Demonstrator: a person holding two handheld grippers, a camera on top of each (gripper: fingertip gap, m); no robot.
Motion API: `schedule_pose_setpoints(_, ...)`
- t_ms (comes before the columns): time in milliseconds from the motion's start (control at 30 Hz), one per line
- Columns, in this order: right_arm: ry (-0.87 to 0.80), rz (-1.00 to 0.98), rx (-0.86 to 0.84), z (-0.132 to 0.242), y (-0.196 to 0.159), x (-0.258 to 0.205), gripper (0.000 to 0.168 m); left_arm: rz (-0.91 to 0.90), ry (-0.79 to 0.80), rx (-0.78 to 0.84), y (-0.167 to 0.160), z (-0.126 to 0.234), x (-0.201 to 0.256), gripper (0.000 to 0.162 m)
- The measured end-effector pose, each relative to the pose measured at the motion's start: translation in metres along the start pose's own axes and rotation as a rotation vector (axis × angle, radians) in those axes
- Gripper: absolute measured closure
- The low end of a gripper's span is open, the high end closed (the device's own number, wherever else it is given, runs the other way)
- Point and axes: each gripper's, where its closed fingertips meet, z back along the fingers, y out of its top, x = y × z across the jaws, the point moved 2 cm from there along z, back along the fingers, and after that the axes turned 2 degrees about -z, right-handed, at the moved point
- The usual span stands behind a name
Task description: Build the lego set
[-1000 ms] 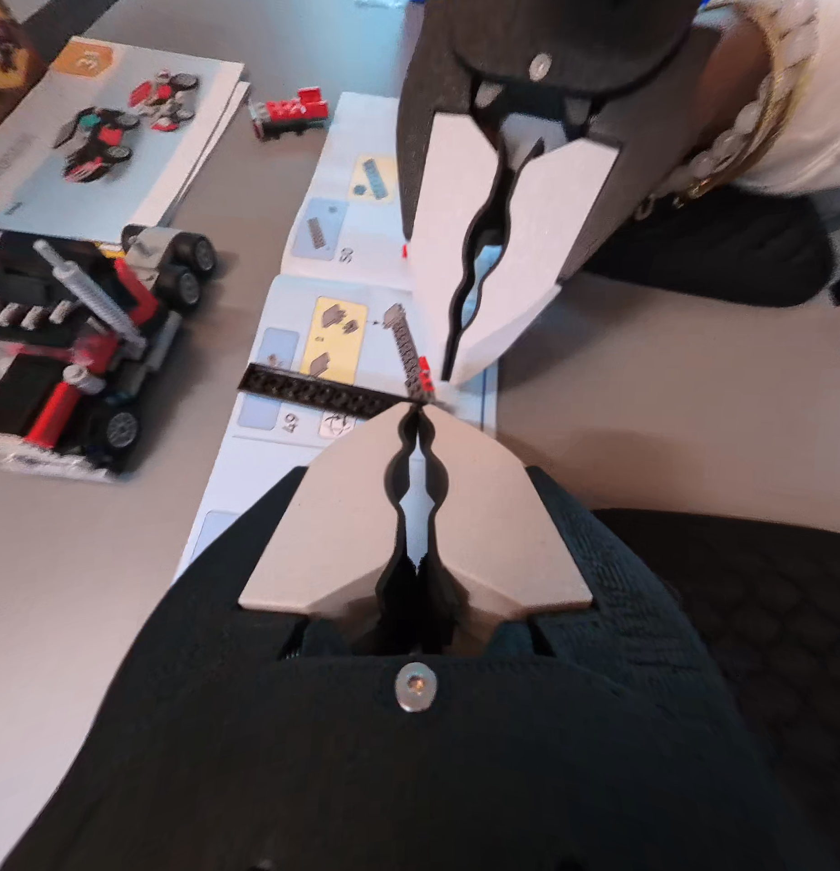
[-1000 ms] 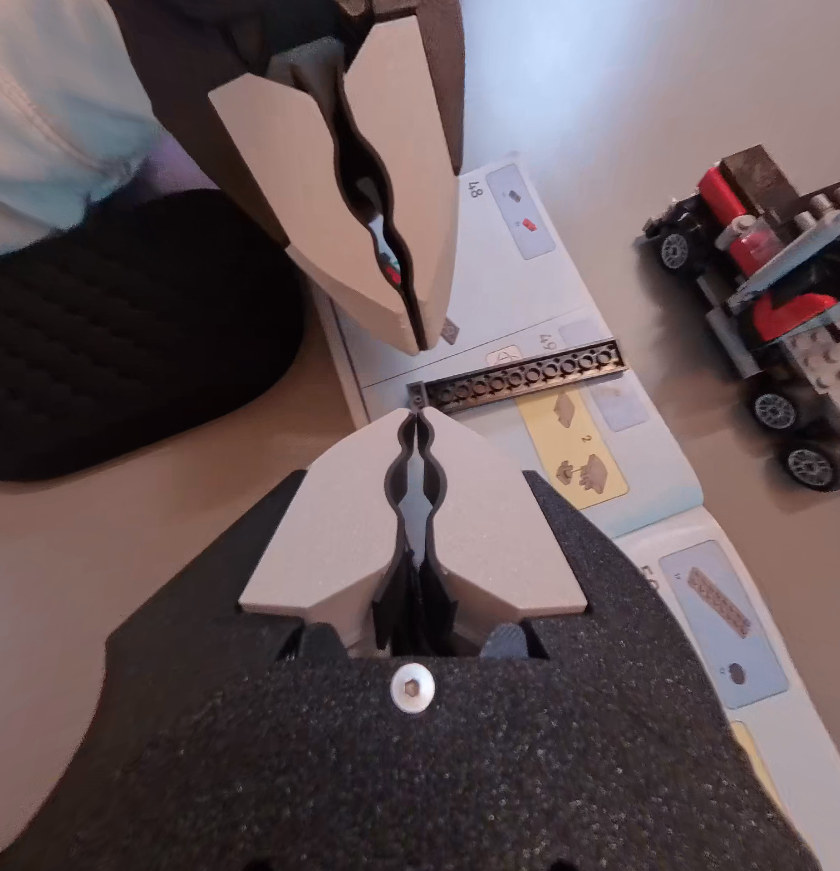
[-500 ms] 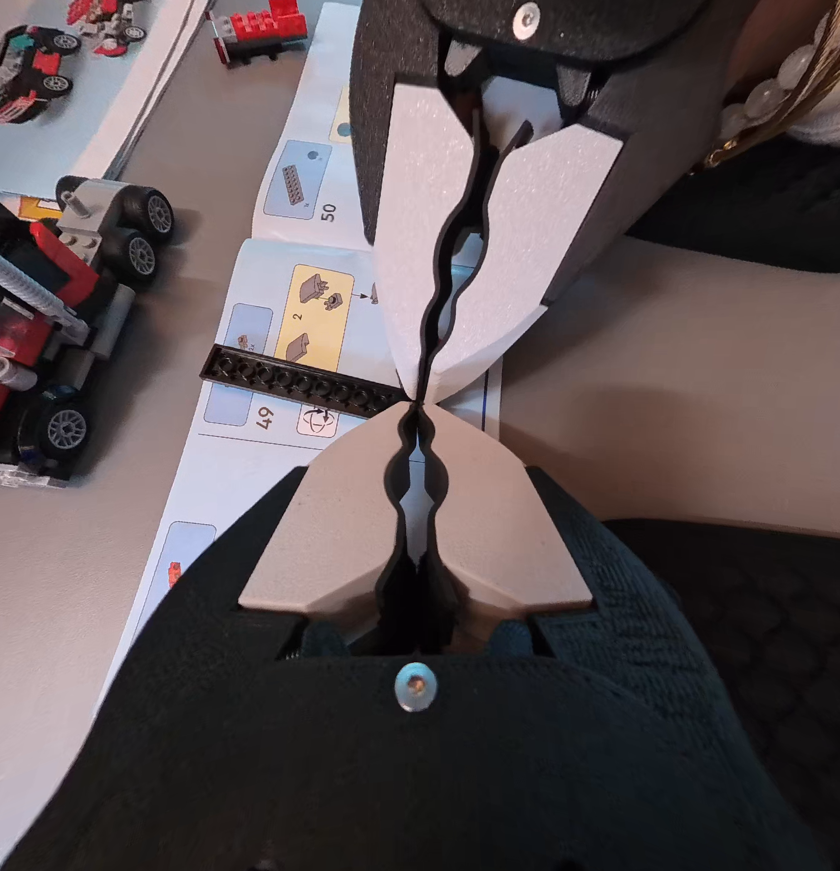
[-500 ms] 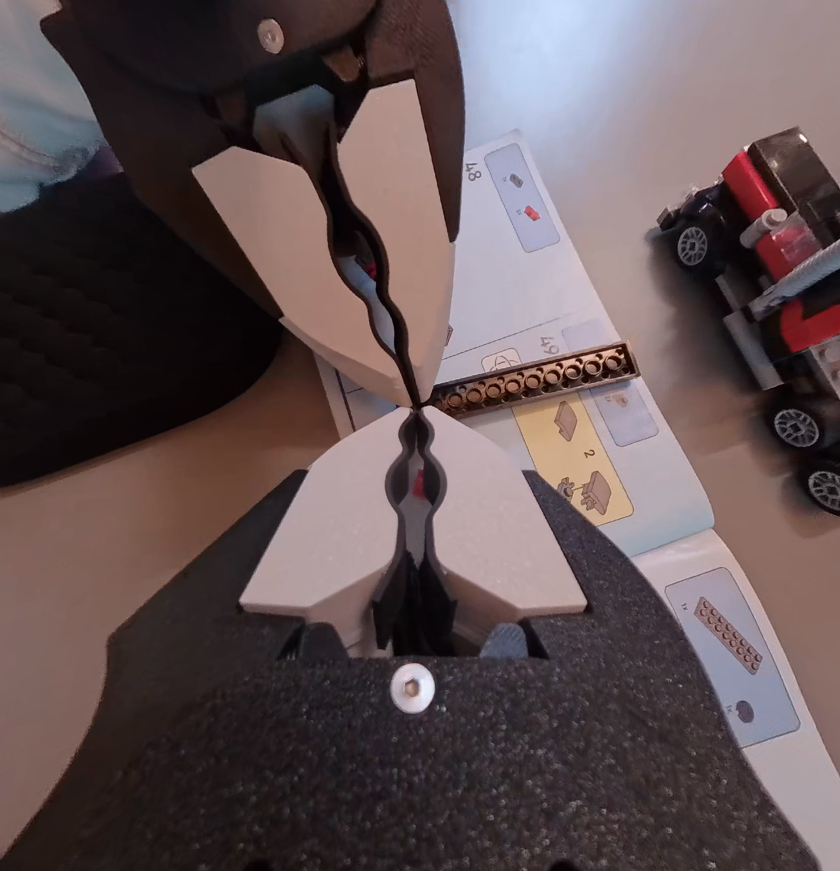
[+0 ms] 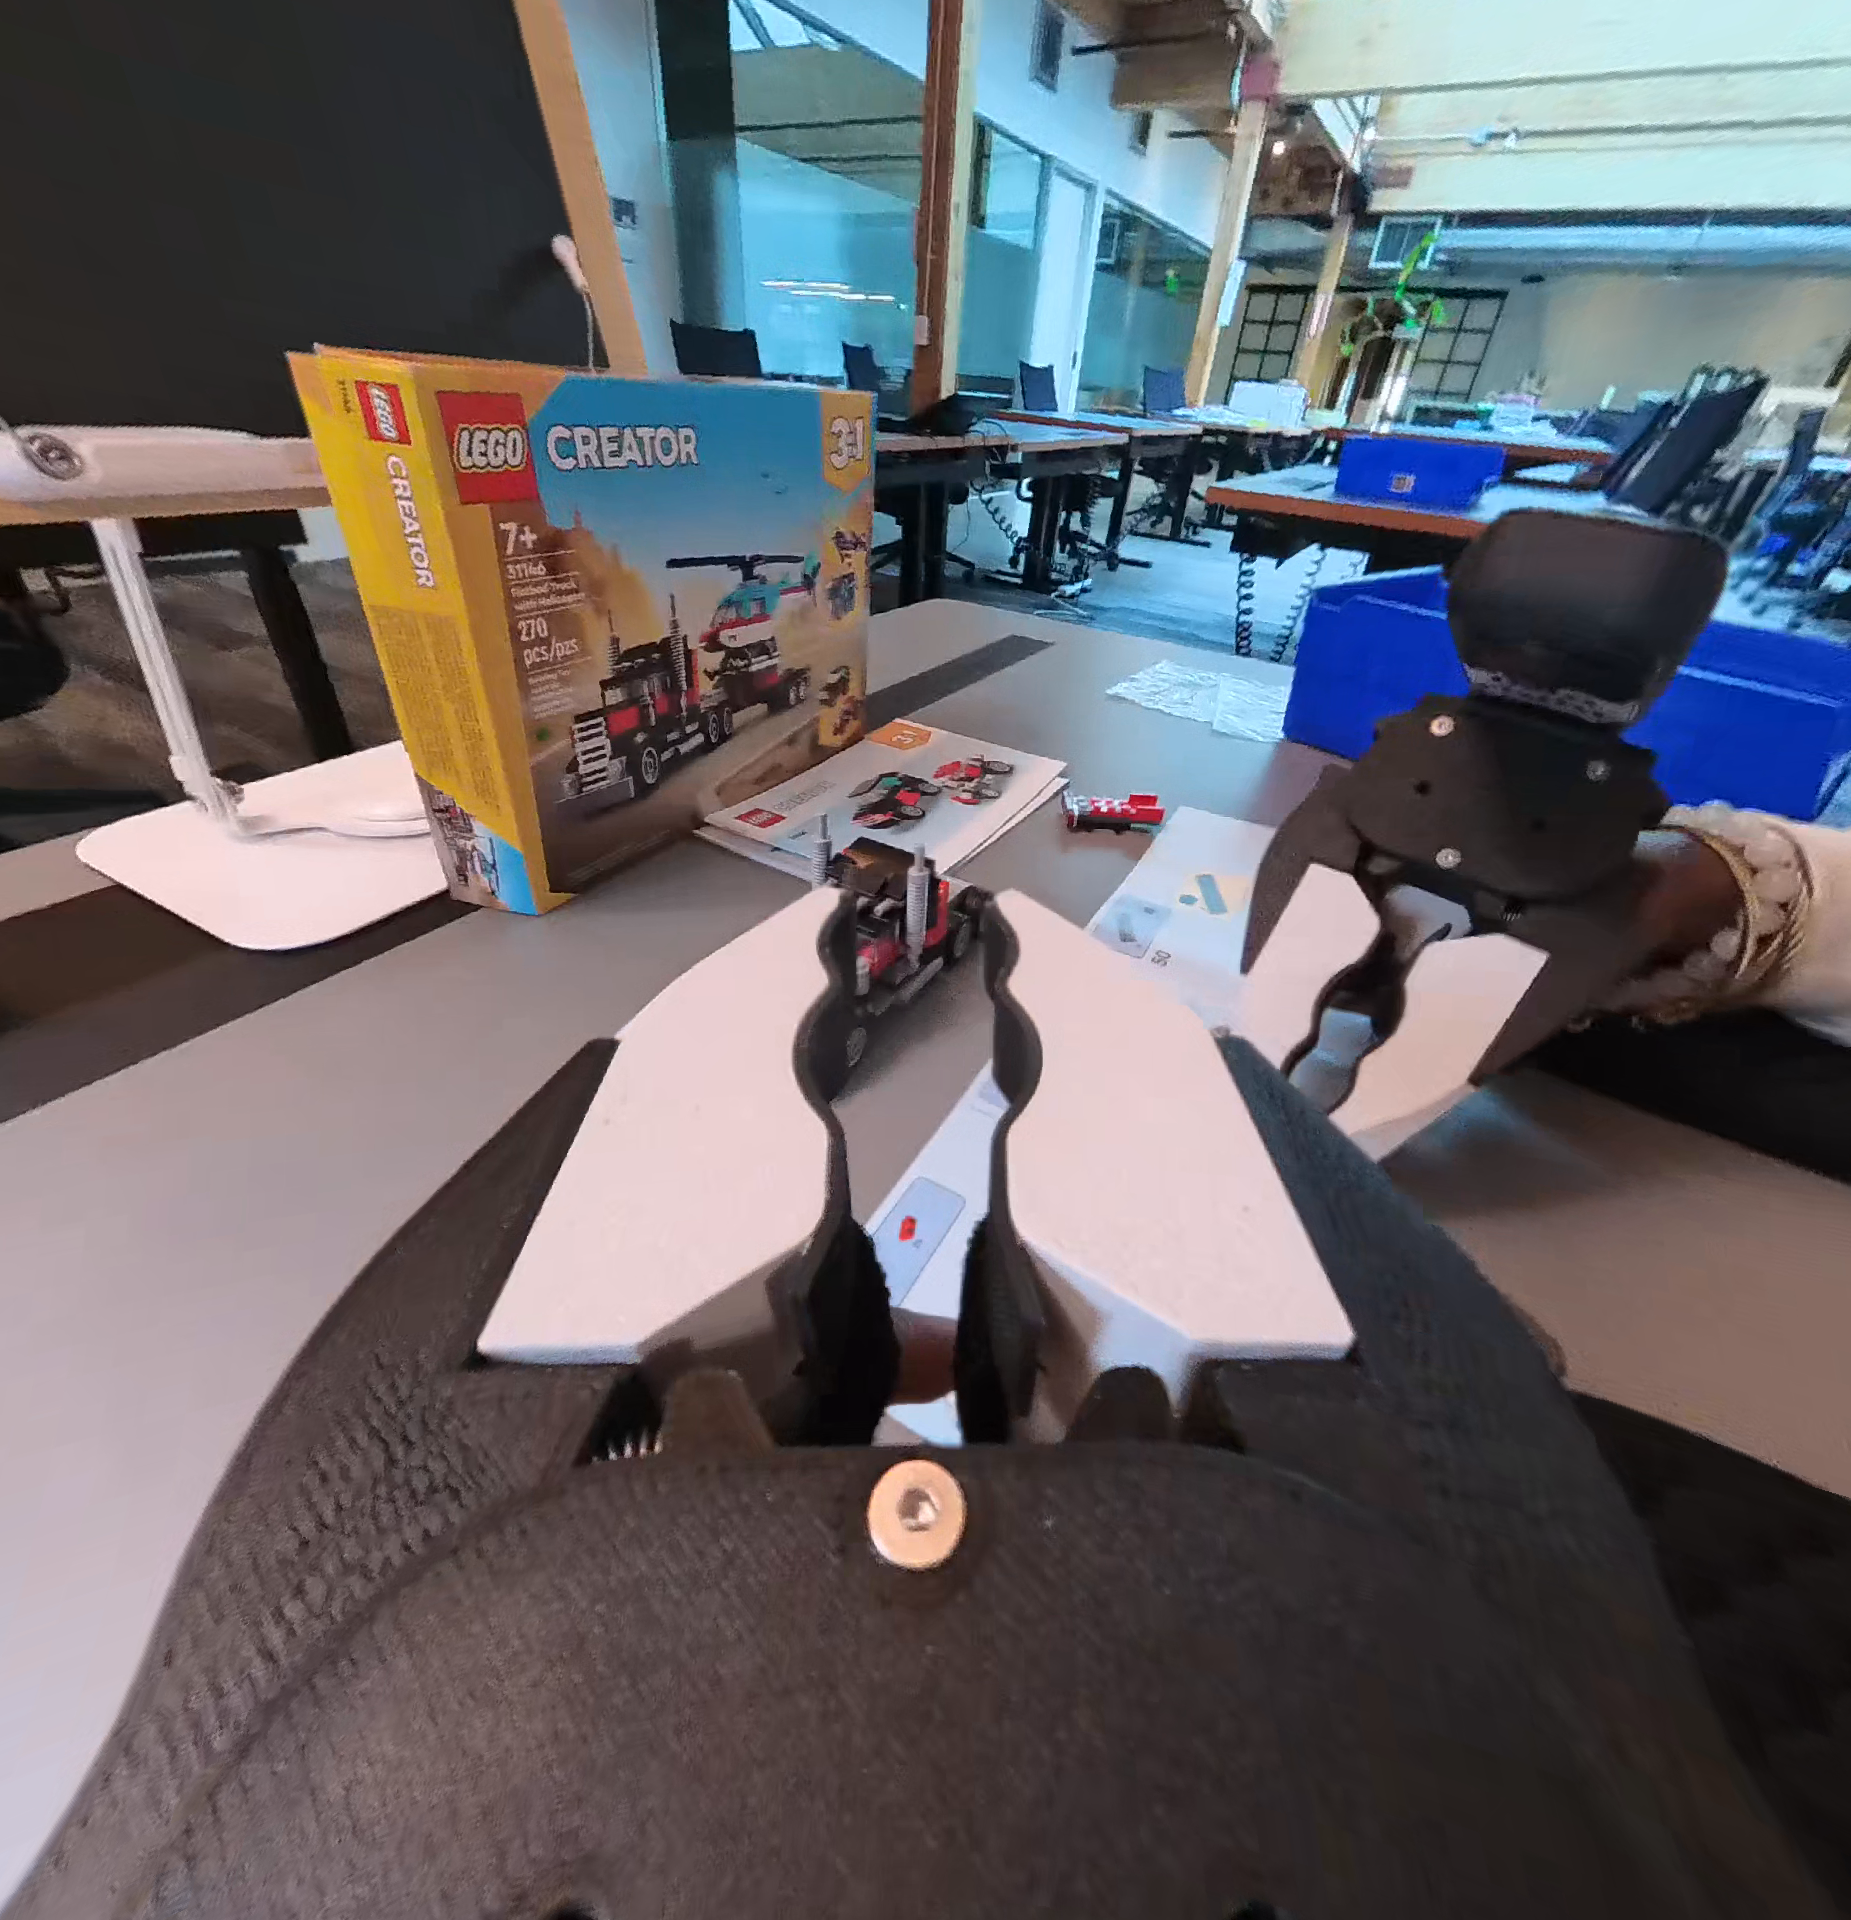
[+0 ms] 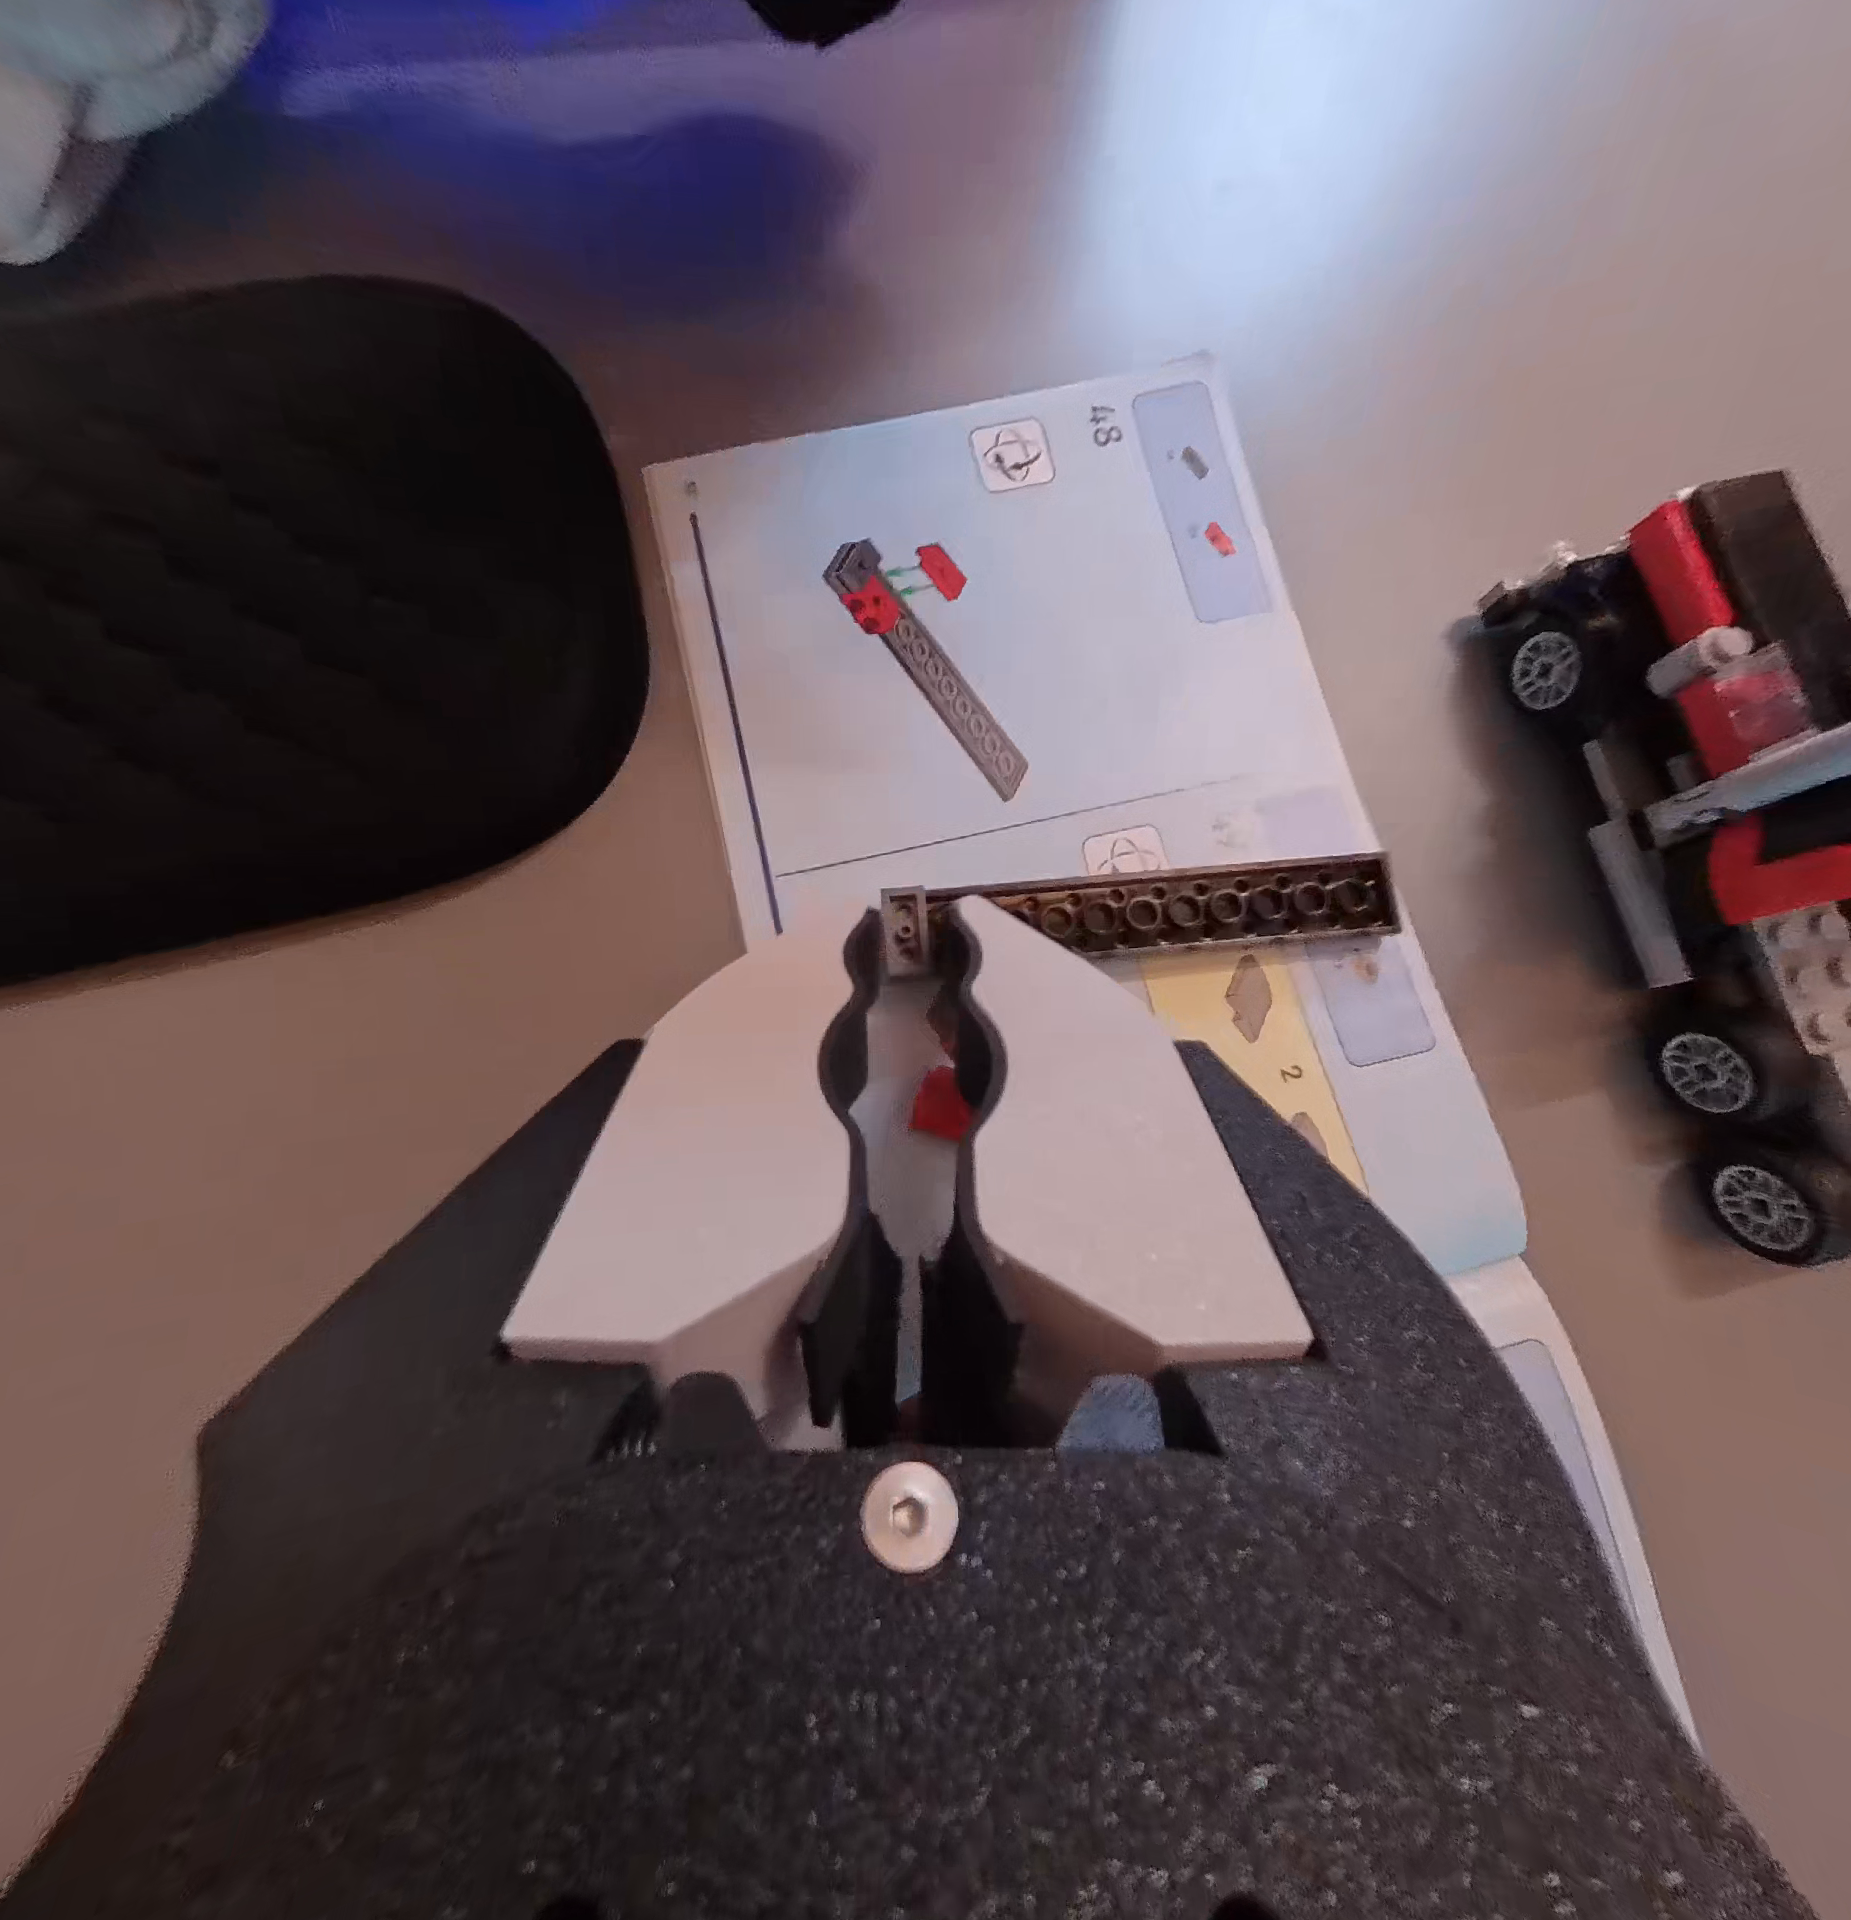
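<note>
Truck model (image 6: 1731, 831) sitting right of instruction booklet (image 6: 1004, 644); long dark plate (image 6: 1191, 914) lying across page, red piece (image 6: 942, 1107) beside it; right gripper (image 6: 910, 935) parted, hovering over plate end; left gripper (image 5: 910, 935) spread, empty; advising seating red piece squarely near grey end brick (image 6: 905, 935)

Left wrist view was bright, daylit from windows at 12 o'clock; fisheye bent edges. Right wrist view was dimmer, motion-blurred, with glare on the table (image 6: 1368, 208) at 1 o'clock; I saw the truck (image 6: 1731, 831) smeared at 3 o'clock.
</note>
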Motion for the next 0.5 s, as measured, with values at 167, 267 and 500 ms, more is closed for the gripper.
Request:
schedule_pose_setpoints(167,-0.012,-0.029,-0.017,0.006,-0.004,-0.003,0.159,0.041,-0.085,-0.028,-0.009,-0.009,0.013,0.135)
schedule_pose_setpoints(267,0.007,-0.062,0.081,0.023,0.005,-0.002,0.145,0.022,-0.131,-0.079,-0.018,-0.016,0.023,0.131)
schedule_pose_setpoints(500,0.097,-0.006,-0.063,0.052,-0.036,0.006,0.135,-0.042,-0.196,-0.209,-0.035,-0.022,0.038,0.13)
